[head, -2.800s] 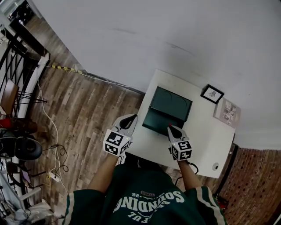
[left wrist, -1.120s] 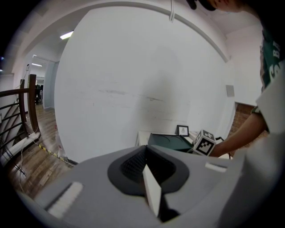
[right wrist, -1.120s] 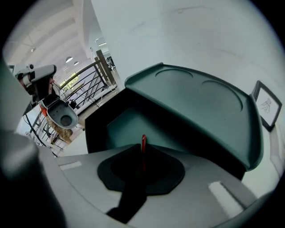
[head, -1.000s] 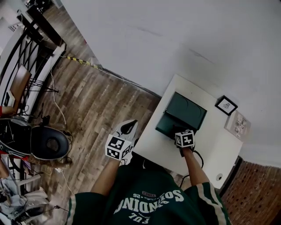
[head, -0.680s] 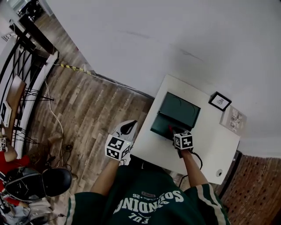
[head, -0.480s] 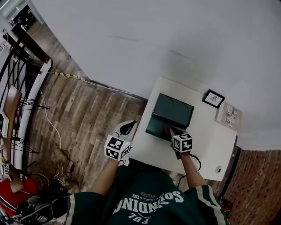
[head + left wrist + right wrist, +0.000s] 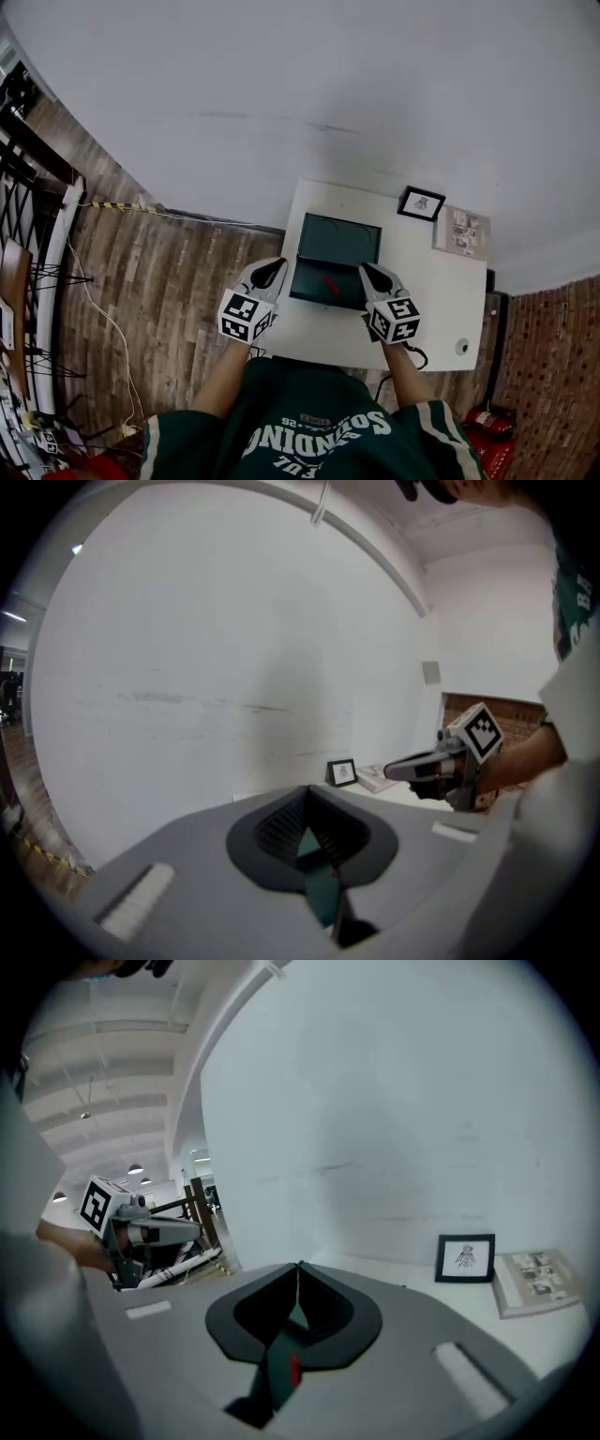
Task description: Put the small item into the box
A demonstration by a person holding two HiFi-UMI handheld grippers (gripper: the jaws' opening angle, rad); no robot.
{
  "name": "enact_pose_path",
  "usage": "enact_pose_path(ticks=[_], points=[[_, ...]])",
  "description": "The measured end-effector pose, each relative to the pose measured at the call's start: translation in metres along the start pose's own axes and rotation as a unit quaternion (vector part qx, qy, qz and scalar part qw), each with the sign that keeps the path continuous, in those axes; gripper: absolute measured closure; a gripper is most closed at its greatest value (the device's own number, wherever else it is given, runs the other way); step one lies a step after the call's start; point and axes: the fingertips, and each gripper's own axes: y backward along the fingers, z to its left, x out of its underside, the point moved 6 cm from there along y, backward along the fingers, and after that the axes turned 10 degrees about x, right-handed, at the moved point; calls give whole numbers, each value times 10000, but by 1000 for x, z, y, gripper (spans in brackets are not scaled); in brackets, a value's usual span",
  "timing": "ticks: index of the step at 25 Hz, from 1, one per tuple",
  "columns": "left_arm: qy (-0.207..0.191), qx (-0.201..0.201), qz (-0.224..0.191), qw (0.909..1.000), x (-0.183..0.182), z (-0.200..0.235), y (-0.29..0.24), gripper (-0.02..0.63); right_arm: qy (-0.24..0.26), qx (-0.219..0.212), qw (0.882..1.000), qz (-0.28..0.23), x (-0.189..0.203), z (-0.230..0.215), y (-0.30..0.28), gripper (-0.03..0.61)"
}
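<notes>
Right gripper (image 7: 372, 274) hangs with its jaws pressed together at the tips. Its own view shows nothing clamped between them, only a slit lower down through which the things below can be seen. At about its 9 o'clock in the head view lies the small red item (image 7: 330, 285), resting on the floor of the open dark green box (image 7: 307, 279), free of either gripper. Judging by that, the placing looks done, and the empty, closed jaws fit a tool with nothing left to carry.

Left gripper (image 7: 272, 271) is likewise closed on nothing, hovering just off the table's edge with the box at its 3 o'clock. The two tools flank the box without touching it, which leaves its opening unobstructed from above.

The box sits near the front middle of the white table (image 7: 431, 300), lid laid back toward 12 o'clock. From the right gripper, a small framed picture (image 7: 421, 202) stands at 1 o'clock and a printed booklet (image 7: 460, 231) lies at 2 o'clock, both well clear of the box.
</notes>
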Motion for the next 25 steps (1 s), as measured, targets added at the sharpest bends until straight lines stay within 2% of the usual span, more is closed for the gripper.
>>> enact_pose_path(ticks=[6,11,25], points=[[-262,227,-233,9991,-32,-13,-11,563,-94,318,9971,-683,-37,-10,37,575],[-431,390,-400,9975,-52,-21,-18,563,26,571,9915,-1167,-49,-17,59,576],[-390,543,-309,9973,-48,-33,-31,563,-45,599,9937,-949,-30,-21,67,577]])
